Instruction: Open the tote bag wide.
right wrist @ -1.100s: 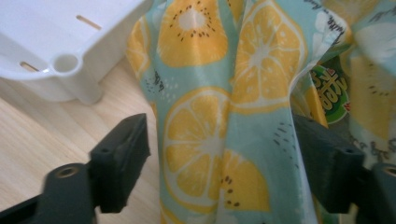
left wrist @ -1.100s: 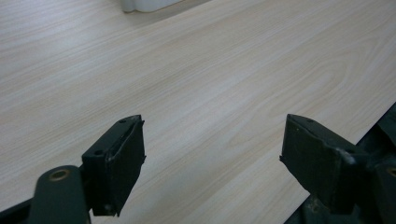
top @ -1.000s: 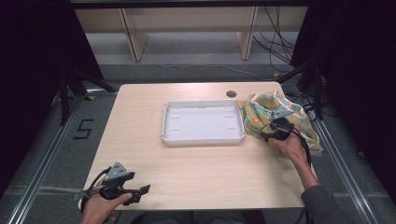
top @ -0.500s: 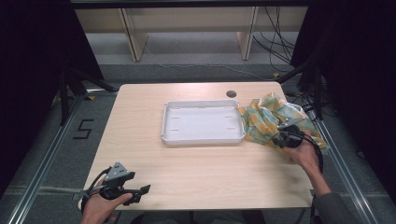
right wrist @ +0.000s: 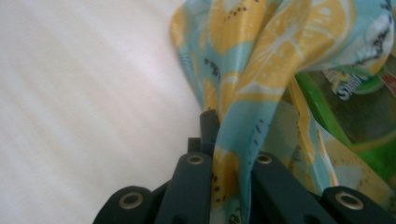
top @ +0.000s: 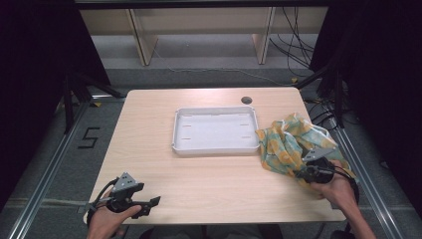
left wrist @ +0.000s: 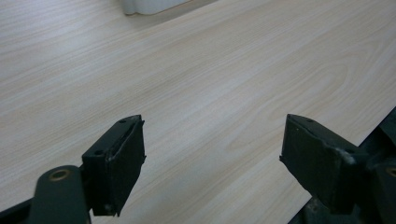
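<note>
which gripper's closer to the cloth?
Right. The right gripper is shut on the cloth; the left gripper sits open at the table's near left corner.

Quick head count on the surface [top: 209, 174]: not much to tally here.

One white tray [top: 215, 130] sits in the middle, and there's just the one. One patterned cloth [top: 286, 142], teal with yellow citrus slices, bunched at the right edge; a single piece as far as the folds allow. Under it, in the right gripper view, one green printed packet [right wrist: 364, 121] peeks out, and whether more lie beneath the fabric is hard to say. Two grippers in play: one left gripper [top: 144, 205], one right gripper [top: 298, 174], each with two black jaws, so four jaws all told. One dark round hole [top: 246, 100] in the surface behind the tray.
</note>
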### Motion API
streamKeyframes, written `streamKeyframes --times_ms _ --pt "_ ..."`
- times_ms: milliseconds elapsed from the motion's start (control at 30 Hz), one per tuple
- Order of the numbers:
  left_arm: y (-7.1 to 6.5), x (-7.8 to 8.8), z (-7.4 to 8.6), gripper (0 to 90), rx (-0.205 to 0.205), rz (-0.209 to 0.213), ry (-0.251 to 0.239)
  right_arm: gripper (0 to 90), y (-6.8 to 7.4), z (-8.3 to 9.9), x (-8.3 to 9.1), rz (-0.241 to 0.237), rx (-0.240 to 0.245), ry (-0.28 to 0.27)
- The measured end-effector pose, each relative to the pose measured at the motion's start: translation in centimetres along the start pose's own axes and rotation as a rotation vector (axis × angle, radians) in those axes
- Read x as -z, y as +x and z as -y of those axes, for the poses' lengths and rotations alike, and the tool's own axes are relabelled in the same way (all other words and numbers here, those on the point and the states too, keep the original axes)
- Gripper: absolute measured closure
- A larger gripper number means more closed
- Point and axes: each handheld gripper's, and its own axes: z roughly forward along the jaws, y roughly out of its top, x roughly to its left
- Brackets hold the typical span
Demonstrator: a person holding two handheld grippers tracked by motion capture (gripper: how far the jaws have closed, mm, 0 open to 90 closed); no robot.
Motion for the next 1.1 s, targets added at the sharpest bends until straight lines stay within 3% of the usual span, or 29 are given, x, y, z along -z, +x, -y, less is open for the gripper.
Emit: streamKeyframes --times_ms 200,267,333,367,400,433,500,733,767,867,933,967,1000,1033,1100 --pt "0.0 0.0 0.0 20.9 0.005 -0.004 -0.003 90.0 2.4 0.5 0.3 -0.085 0.088 0.002" --pt "-0.1 -0.1 0.0 20.9 0.012 -0.007 -0.019 90.0 3.4 0.4 0.2 -0.123 0.087 0.001" --pt "-0.1 -0.1 0.0 20.9 0.016 -0.009 -0.019 90.0 4.2 0.2 0.1 -0.150 0.116 0.010" --pt "-0.1 -0.1 -0.1 20.9 0.012 -0.007 -0.018 90.0 4.6 0.1 -0.1 -0.164 0.143 -0.004" --pt "0.0 -0.1 -0.1 20.9 0.003 -0.009 0.002 90.0 4.9 -0.1 -0.1 -0.182 0.136 0.010" --pt "0.0 -0.2 -0.2 20.9 0.012 0.008 -0.008 90.0 5.5 -0.3 -0.1 -0.199 0.127 0.018" --pt "-0.1 -0.3 -0.3 21.0 0.030 0.010 -0.013 90.0 6.1 -0.7 -0.4 -0.219 0.166 0.006" --pt "-0.3 -2.5 -2.1 25.8 0.014 0.055 -0.001 90.0 9.1 -1.8 -1.0 -0.332 0.297 0.028" --pt "-0.8 -3.2 -2.5 26.1 0.039 0.064 -0.007 90.0 9.5 -2.0 -1.3 -0.352 0.331 0.021" --pt "-1.4 -4.7 -3.8 31.0 -0.011 0.103 0.009 90.0 10.7 -2.4 -1.6 -0.395 0.381 0.027" --pt "-2.3 -5.9 -4.9 32.4 -0.030 0.117 0.014 89.8 11.0 -2.5 -1.7 -0.404 0.383 0.024" --pt "-2.6 -6.5 -5.5 33.6 -0.041 0.125 0.026 86.1 11.1 -2.5 -1.5 -0.408 0.359 0.032" --pt "-3.0 -7.2 -6.2 34.2 -0.048 0.138 0.027 80.6 10.9 -2.5 -1.5 -0.407 0.359 0.019" --pt "-3.3 -7.8 -6.8 34.7 -0.080 0.153 0.034 74.5 10.9 -2.5 -1.2 -0.383 0.321 0.016" --pt "-4.1 -9.3 -7.9 36.0 -0.092 0.169 0.045 59.1 10.4 -2.6 -0.8 -0.356 0.284 -0.012"
